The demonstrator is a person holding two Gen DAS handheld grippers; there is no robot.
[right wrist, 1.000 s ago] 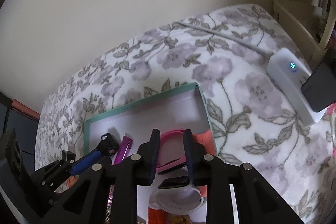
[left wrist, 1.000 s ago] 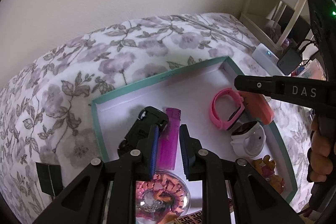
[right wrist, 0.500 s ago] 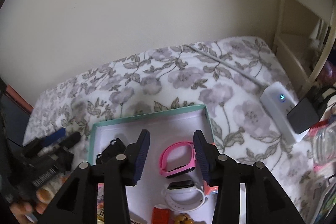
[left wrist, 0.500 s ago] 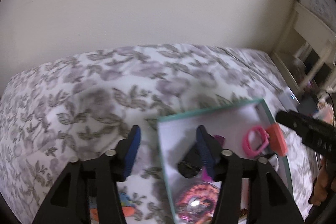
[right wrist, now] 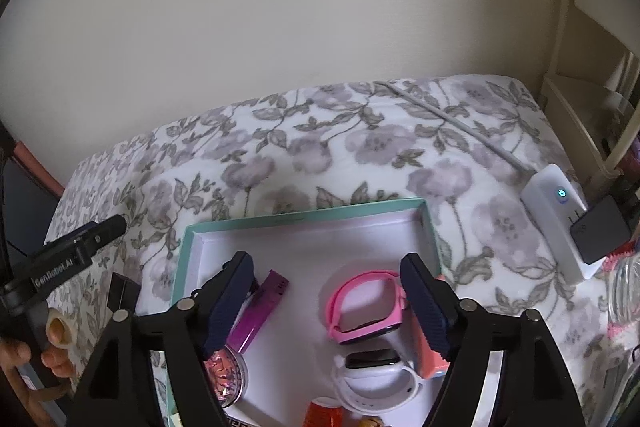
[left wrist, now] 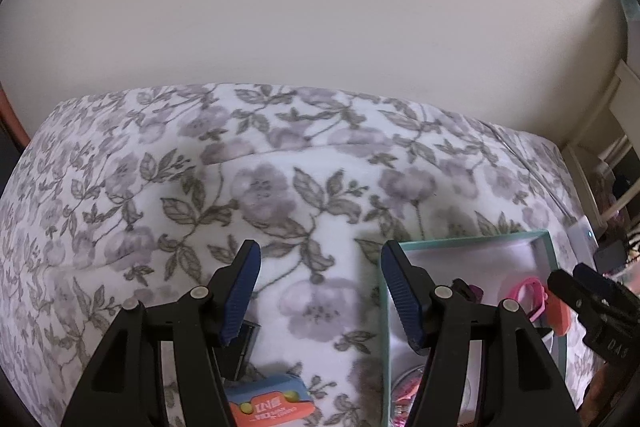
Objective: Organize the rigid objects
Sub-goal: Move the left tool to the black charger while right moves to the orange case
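Teal box [right wrist: 304, 217] lies on the flowered bed [left wrist: 280, 163] and already holds the pink watch [right wrist: 362, 311], so the sorting seems partly done. Both tongs, left [left wrist: 320, 291] and right [right wrist: 326, 303], are spread and empty; the left probably aims for the orange item [left wrist: 270, 403] outside the box.

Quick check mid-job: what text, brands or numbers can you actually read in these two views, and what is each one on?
"GenRobot.AI": white lettering on the black left tongs, seen in the right wrist view.
"DAS": on the black right tongs, seen in the left wrist view.
Orange-and-blue rectangular pack on the floral bedspread: printing too blurred to read.
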